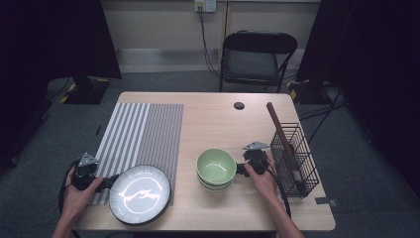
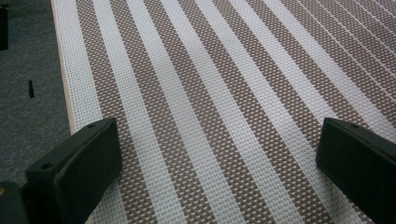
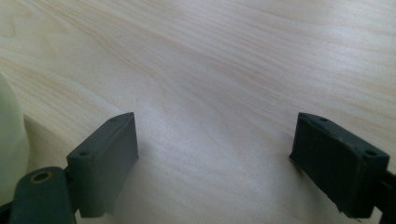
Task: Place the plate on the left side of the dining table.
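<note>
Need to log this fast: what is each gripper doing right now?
Left gripper: open, empty, over the brown-and-white striped woven placemat.
Right gripper: open, empty, over the pale wooden table.

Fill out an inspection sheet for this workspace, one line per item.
Surface: wooden table with a striped placemat on its left half.
Job's things: dark-rimmed plate overlapping the mat's near edge; stacked green bowls at centre.
Clutter: wire basket holding a long brown stick, at the right edge; small black disc near the far edge.
Grippers: left gripper open over the mat; right gripper open over bare wood, beside the bowls.
Cables: one trails from each gripper.
Surroundings: folding chair, grey carpet.
</note>
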